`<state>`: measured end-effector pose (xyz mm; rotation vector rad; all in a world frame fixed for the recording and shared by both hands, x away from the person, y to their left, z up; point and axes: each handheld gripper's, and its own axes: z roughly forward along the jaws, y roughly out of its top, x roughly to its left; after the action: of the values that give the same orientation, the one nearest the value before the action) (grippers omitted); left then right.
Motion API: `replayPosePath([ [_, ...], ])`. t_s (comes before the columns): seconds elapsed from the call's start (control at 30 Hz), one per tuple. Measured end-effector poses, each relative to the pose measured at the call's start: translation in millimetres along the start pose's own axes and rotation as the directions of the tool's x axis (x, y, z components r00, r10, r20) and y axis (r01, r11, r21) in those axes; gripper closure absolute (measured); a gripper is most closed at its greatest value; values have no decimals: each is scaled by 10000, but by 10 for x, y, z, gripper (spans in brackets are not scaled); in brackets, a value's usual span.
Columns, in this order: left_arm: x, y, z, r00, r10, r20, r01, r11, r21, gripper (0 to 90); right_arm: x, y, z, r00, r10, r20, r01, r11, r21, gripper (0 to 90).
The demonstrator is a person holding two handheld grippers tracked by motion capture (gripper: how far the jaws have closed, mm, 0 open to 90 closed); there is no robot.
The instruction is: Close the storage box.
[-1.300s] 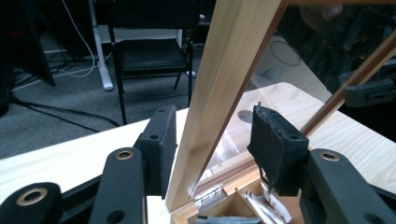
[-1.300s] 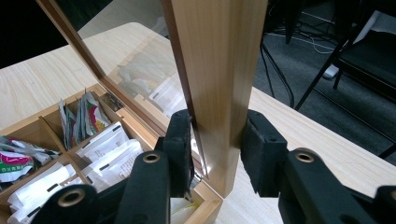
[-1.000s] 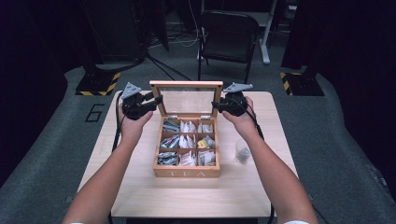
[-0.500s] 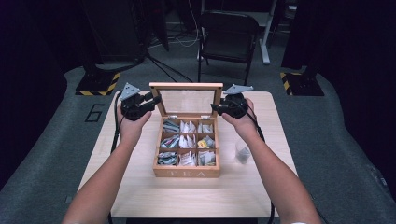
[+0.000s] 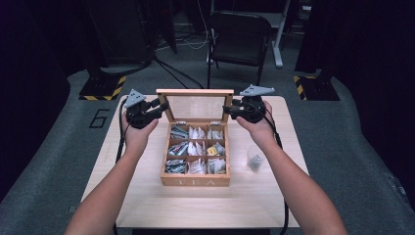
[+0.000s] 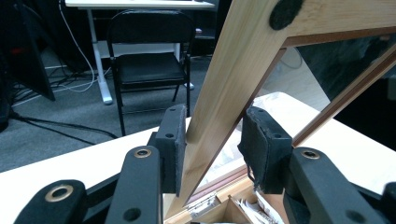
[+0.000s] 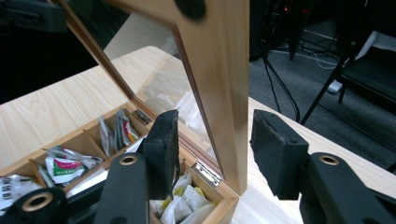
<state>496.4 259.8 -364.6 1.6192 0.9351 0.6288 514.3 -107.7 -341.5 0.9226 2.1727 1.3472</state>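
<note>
A: At the table's (image 5: pixel 147 205) centre, what is sitting there?

B: The wooden tea box (image 5: pixel 195 180), its glass lid (image 5: pixel 195 91) standing upright at twelve o'clock.

A: And the tools?

B: The left tool (image 5: pixel 162 105) is pinching the lid's nine o'clock frame edge. The right tool (image 5: pixel 229 109) has just been opening, its jaws straddling the three o'clock edge without pressing.

We note pale unvarnished-looking wood, smooth and matt, on lid frame (image 6: pixel 219 88) between left gripper (image 6: pixel 212 144) pads. Lid pane (image 7: pixel 154 84) beside right gripper (image 7: pixel 215 149): clear, glossy, reflecting. Pads (image 7: pixel 275 149): black, rough, foam-like, frayed edges. Gripper links: matt black plastic, brass-coloured rivets. Small hinge (image 7: pixel 208 173) under right gripper: shiny metal. Sachets (image 7: pixel 60 168) in box (image 5: pixel 195 180): glossy paper or foil. Table (image 5: pixel 147 196): light wood-grain, matt.
</note>
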Motion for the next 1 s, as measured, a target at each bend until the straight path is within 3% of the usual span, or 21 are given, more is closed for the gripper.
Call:
replayPosePath([
  [0.23,-22,-22,-40,9999,123,42,-123,9999,48,606,55,79,-100,9999,-150,15,151,9999,-27,548],
  [0.47,-50,-76,-88,9998,163,145,-163,9999,-20,602,110,119,-224,9998,42,-193,-45,9999,-145,552],
  [0.83,-92,-112,-154,9989,404,219,-408,9990,188,599,181,132,-376,9990,-254,-378,248,9996,-151,608],
  [1.0,-94,-150,-167,9992,312,251,-313,9995,69,594,207,131,-443,9977,-535,-406,532,9986,-82,643],
])
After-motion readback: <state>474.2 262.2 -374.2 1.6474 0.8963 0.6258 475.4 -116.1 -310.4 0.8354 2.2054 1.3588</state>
